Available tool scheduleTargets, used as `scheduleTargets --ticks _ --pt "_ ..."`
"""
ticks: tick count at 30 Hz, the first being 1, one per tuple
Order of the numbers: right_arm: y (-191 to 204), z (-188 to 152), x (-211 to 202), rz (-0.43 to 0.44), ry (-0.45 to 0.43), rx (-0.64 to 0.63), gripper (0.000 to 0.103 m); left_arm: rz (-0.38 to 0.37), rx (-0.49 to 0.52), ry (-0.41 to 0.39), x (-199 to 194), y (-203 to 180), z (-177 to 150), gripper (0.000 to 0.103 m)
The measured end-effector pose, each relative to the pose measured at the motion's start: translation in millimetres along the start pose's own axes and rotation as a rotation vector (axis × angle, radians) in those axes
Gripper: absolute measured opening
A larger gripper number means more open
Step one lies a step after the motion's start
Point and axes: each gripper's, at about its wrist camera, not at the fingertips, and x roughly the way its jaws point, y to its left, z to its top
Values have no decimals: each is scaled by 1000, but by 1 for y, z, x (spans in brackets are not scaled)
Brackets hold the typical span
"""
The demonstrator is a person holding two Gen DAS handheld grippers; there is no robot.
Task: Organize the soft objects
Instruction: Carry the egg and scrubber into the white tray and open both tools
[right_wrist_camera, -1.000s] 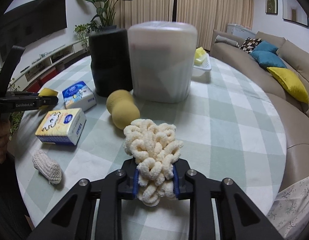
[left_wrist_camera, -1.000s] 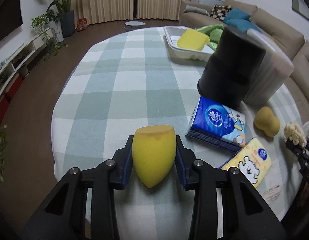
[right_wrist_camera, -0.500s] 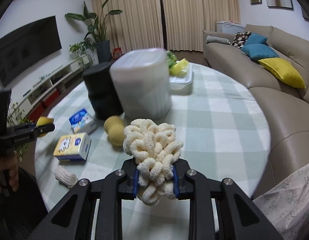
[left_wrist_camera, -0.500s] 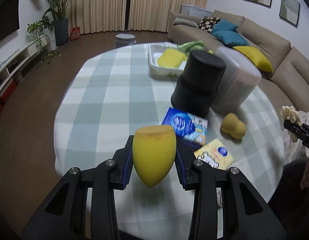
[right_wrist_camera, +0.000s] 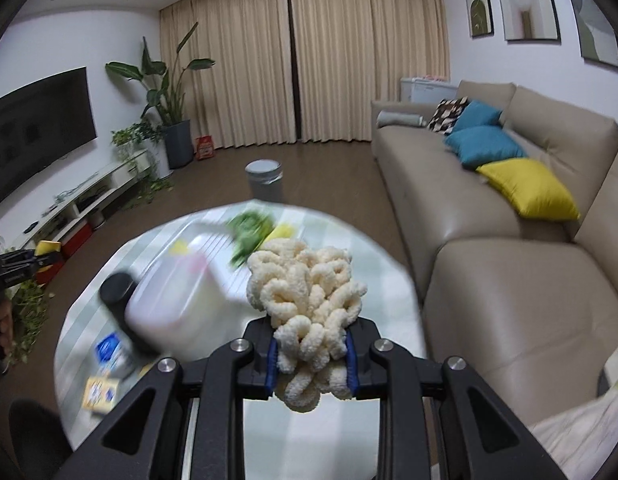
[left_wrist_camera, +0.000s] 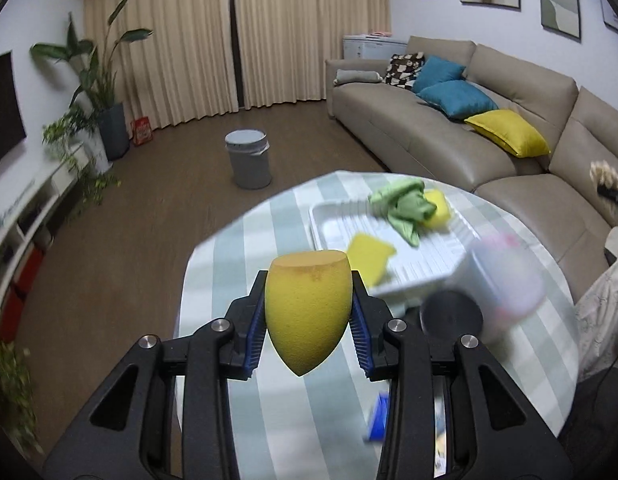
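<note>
Both views differ: yellow sponge point(left_wrist_camera: 307, 312) left, cream scrunchie point(right_wrist_camera: 309, 320) right (gripped).

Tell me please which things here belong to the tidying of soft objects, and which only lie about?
Belong: yellow sponge in left gripper; cream chenille scrunchie in right gripper; white tray; green cloth.

Lying about: black cylinder; frosted container; tissue packs.

so the tray point(left_wrist_camera: 329, 220) sits at the far side of the worktop point(left_wrist_camera: 237, 248), cloth point(left_wrist_camera: 403, 206) and two sponges point(left_wrist_camera: 369, 258) in it. two canisters point(left_wrist_camera: 505, 276) stand in front of the tray, bucket point(left_wrist_camera: 248, 158) on the floor behind the worktop, sofa point(left_wrist_camera: 429, 136) off right
</note>
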Motion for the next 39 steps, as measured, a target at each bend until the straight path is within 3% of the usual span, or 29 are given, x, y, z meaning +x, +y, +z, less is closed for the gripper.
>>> scheduleTargets --ticks 10,17,22,26,31,39 --pt "3 117 76 9 25 -96 27 -32 41 77 92 -7 72 34" --pt "55 151 149 108 119 -231 27 -59 82 188 156 -26 87 35" --pt "97 151 208 208 251 -302 27 -75 119 295 199 -45 83 35" --pt "135 132 251 253 380 -402 27 -78 155 362 229 -59 71 35" --pt "171 100 292 304 512 -511 27 -98 161 388 249 -68 69 35" --pt "171 64 324 355 666 -582 27 -89 185 442 277 -76 59 35"
